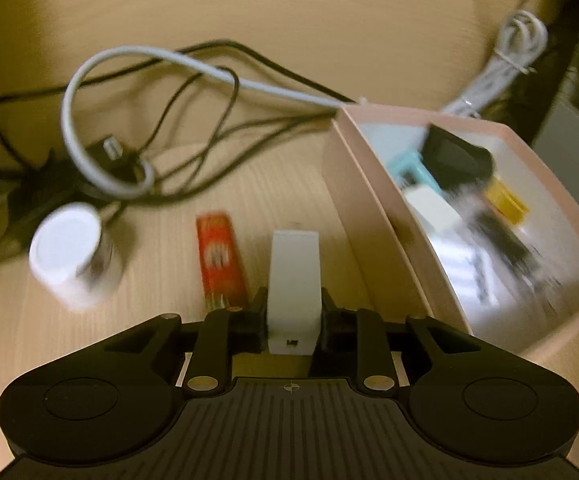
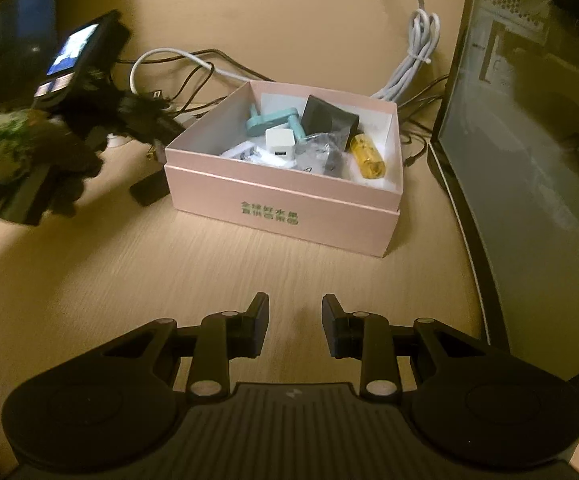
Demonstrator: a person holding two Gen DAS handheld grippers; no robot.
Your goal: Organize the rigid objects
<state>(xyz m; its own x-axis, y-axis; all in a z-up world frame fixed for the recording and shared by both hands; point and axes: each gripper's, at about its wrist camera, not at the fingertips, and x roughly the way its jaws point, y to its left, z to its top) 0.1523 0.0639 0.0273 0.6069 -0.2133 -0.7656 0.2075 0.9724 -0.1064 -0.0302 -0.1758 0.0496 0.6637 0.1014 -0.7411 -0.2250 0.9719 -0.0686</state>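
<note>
Left gripper [image 1: 293, 312]: we've got the jaws clamped on a white block [image 1: 294, 280], pads pressing both its sides, block sticking out ahead of the fingers. Left wrist view is motion-blurred.

Just ahead-left of that claw, a red-orange flat stick [image 1: 220, 258] lies on the wooden desk [image 1: 289, 12]; further left, a white cylinder [image 1: 69, 252]. Beyond both, a tangle of black cables [image 1: 193, 92] with a grey cable [image 1: 89, 92] looped through.

Right of the left claw, close by: the pink box [image 1: 369, 216], open.

Right gripper [image 2: 295, 322]: we see the jaws parted a little, nothing between them, bare desk under. Pink box sits straight ahead of it, well apart. Inside: white charger cube [image 2: 279, 147], teal part [image 2: 273, 120], black piece [image 2: 327, 120], amber bottle [image 2: 367, 157].
</note>
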